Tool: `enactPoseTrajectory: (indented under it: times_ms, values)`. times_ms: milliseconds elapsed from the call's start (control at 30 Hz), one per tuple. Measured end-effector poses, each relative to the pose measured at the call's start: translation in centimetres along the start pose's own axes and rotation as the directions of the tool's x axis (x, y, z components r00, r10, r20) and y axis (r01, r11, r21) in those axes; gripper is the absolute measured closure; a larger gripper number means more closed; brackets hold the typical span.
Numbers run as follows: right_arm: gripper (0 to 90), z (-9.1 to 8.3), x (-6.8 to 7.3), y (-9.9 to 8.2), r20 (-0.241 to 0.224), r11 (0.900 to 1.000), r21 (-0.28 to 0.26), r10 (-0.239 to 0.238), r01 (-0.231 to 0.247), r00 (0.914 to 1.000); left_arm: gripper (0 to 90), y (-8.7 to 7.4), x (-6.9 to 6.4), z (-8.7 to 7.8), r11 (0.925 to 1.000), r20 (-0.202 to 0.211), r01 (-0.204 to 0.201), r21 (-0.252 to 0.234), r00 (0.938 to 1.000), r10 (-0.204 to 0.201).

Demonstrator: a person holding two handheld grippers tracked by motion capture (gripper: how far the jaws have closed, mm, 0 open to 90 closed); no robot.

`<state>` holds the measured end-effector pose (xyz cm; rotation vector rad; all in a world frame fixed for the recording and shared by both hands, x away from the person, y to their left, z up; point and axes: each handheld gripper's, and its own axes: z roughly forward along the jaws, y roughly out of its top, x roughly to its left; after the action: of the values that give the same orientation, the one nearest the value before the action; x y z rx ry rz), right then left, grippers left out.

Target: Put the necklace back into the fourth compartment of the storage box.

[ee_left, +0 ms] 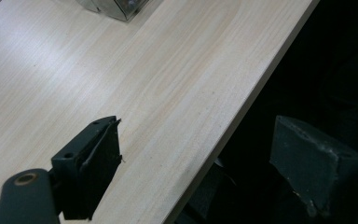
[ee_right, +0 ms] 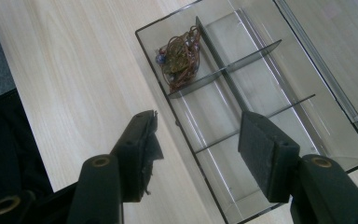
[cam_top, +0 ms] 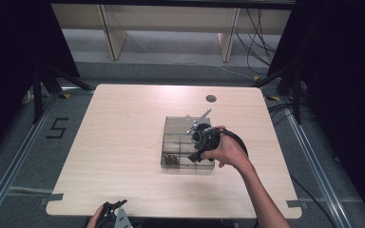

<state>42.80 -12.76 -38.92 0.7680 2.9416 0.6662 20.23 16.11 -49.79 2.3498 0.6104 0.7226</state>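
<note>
Open tabletop, one obstacle

The tabletop (cam_top: 123, 142) lies bare across the frame's left and top; right of centre, the clear box (cam_top: 176, 124) with its upright dividers (ee_right: 242, 63) blocks passage.

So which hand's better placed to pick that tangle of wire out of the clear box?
The right. The right gripper hangs open over the compartment box, close to the wire tangle. The left gripper sits at the table's near edge, far from the box.
</note>
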Motion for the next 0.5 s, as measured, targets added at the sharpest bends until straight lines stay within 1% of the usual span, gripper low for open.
enactPoseTrajectory:
  times_ms: [67, 167, 200, 233, 267, 300, 333, 367, 433, 467, 500]
  values:
    - [46.1, 0.0, 0.1, -0.2, -0.004, 0.9999, 0.000, 0.014, -0.014, 0.9999, 15.4, 0.0, 0.0, 0.0, 1.0000, -0.001, 0.002, -0.002, 1.0000, -0.002]
    - [44.2, -0.1, 0.1, -0.4, -0.002, 0.9999, -0.012, -0.002, 0.002, 1.0000, 15.4, 0.0, 0.0, 0.0, 1.0000, -0.001, 0.003, -0.002, 1.0000, -0.003]
    - [43.4, -0.2, 0.1, -0.5, 0.003, 0.9999, -0.012, 0.005, -0.005, 1.0000, 15.4, 0.0, 0.0, 0.0, 1.0000, -0.001, 0.003, -0.002, 1.0000, -0.003]
    - [42.5, -0.2, 0.1, -0.5, 0.005, 0.9999, -0.015, 0.003, -0.003, 1.0000, 15.4, 0.0, 0.1, 0.0, 1.0000, 0.011, 0.005, 0.004, 0.9999, -0.005]
    - [41.6, -0.2, 0.1, -0.6, 0.008, 0.9998, -0.018, 0.002, -0.002, 1.0000, 15.4, -0.1, 0.0, 0.1, 0.9998, -0.007, 0.018, -0.011, 0.9998, -0.018]
    - [40.8, -0.2, 0.2, -0.7, 0.010, 0.9999, -0.014, 0.010, -0.010, 0.9999, 15.4, -0.1, 0.1, 0.0, 0.9998, -0.008, 0.015, -0.009, 0.9998, -0.016]
    - [40.2, -0.3, 0.3, -0.8, 0.011, 0.9998, -0.018, 0.003, -0.003, 0.9999, 15.4, -0.1, 0.1, 0.0, 0.9998, -0.010, 0.018, -0.010, 0.9998, -0.018]
    - [39.6, -0.3, 0.3, -0.8, 0.013, 0.9997, -0.020, 0.011, -0.011, 0.9998, 15.3, -0.1, 0.1, 0.1, 0.9997, -0.015, 0.020, -0.012, 0.9997, -0.020]
    - [38.5, -0.3, 0.4, -1.0, 0.015, 0.9996, -0.024, 0.015, -0.015, 0.9998, 15.4, -0.1, 0.0, 0.1, 0.9998, -0.013, 0.018, -0.008, 0.9997, -0.019]
    - [37.5, -0.3, 0.4, -1.1, 0.014, 0.9995, -0.031, 0.009, -0.009, 0.9999, 15.4, -0.1, 0.0, 0.1, 0.9998, -0.013, 0.018, -0.008, 0.9997, -0.019]
    - [36.7, -0.4, 0.5, -1.2, 0.013, 0.9995, -0.028, 0.012, -0.011, 0.9998, 15.4, -0.1, 0.0, 0.1, 1.0000, -0.008, 0.009, -0.002, 0.9999, -0.009]
